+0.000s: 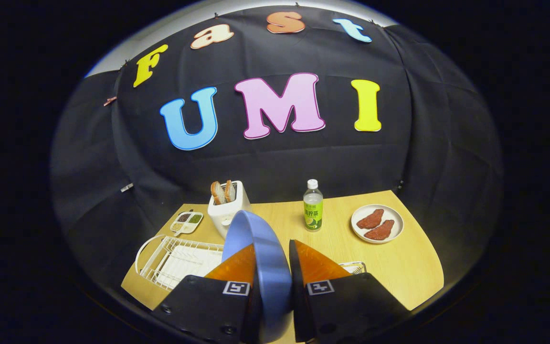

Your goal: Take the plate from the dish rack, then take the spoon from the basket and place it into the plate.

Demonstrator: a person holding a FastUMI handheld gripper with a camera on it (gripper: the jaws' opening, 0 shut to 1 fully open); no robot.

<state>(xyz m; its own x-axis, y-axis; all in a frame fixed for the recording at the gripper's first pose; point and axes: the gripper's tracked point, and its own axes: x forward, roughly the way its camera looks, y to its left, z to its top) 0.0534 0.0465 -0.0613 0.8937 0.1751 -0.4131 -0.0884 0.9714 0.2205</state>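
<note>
Gripper view: gripper [272,267] pinching blue plate [256,248] edge-on, upright, lifted right of dish rack [170,260]; basket [354,266] behind right finger.

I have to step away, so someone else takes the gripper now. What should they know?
Gripper: shut on the blue plate, held on edge between the fingers, above the table.
Dish rack: beside the fingers, plate already out.
Basket: just behind the other finger, mostly hidden; I cannot see the spoon.
Done: plate taken from rack.
Left: set the plate down, fetch the spoon from the basket, put it in the plate.
</note>
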